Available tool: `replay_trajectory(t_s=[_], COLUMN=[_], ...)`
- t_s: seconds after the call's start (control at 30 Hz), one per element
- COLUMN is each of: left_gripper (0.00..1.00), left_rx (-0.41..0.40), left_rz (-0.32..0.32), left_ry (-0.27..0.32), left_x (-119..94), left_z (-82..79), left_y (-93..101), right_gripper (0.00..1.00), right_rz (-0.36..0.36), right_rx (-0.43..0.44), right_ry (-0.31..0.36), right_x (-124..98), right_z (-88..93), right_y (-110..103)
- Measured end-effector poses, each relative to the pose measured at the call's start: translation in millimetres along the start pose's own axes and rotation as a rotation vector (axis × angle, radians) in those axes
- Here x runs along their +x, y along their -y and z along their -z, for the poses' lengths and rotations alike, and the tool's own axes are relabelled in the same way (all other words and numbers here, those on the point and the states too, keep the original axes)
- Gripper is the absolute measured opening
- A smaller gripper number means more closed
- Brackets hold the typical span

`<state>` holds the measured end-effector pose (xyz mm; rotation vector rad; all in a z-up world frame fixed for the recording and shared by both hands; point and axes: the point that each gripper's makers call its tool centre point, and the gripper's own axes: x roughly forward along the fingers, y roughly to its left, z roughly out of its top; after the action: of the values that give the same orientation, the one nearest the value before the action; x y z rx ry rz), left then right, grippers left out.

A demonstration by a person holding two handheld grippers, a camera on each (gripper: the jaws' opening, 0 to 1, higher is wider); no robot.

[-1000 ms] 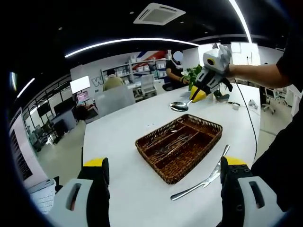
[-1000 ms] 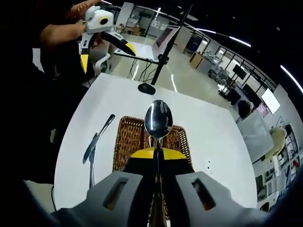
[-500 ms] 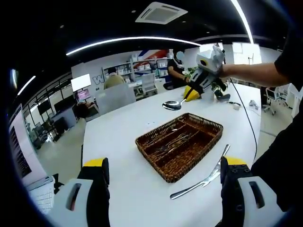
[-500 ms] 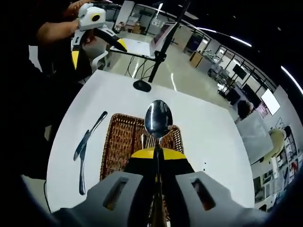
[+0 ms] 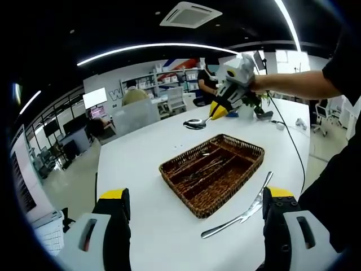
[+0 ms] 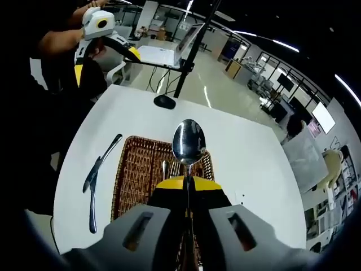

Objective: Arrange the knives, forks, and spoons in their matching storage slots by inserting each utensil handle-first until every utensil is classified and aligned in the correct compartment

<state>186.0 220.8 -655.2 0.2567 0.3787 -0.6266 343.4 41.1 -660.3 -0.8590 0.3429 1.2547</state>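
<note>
Spoon, polished steel (image 6: 188, 141): clamped by handle in right gripper (image 6: 188, 183), bowl forward, above far side of brown woven wicker tray (image 5: 213, 172) for slotting. Left gripper (image 5: 197, 226): jaws wide, unloaded. Steel knife (image 5: 240, 212): on white desk (image 5: 141, 169), right of tray.

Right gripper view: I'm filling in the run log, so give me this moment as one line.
right gripper: shut on spoon, above basket | left gripper: open, nothing held | knife, fork: on table
</note>
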Motion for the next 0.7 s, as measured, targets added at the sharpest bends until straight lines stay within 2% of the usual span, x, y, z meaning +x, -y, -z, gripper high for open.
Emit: replay_trajectory(t_s=[0.33, 0.53, 0.7], left_gripper=[1.0, 1.0, 1.0], left_rx=[-0.004, -0.002, -0.002], left_rz=[0.0, -0.004, -0.005], left_ry=[-0.01, -0.02, -0.021], left_x=[0, -1, -1], left_z=[4.9, 7.5, 7.7], left_y=[1.9, 0.0, -0.1], right_gripper=[0.0, 0.0, 0.0], right_rz=[-0.023, -0.023, -0.025], right_rx=[0.016, 0.023, 0.029], right_ry=[-0.033, -0.048, -0.077], right_x=[21, 27, 34], right_z=[8.5, 8.7, 15.5], right_y=[15, 29, 39])
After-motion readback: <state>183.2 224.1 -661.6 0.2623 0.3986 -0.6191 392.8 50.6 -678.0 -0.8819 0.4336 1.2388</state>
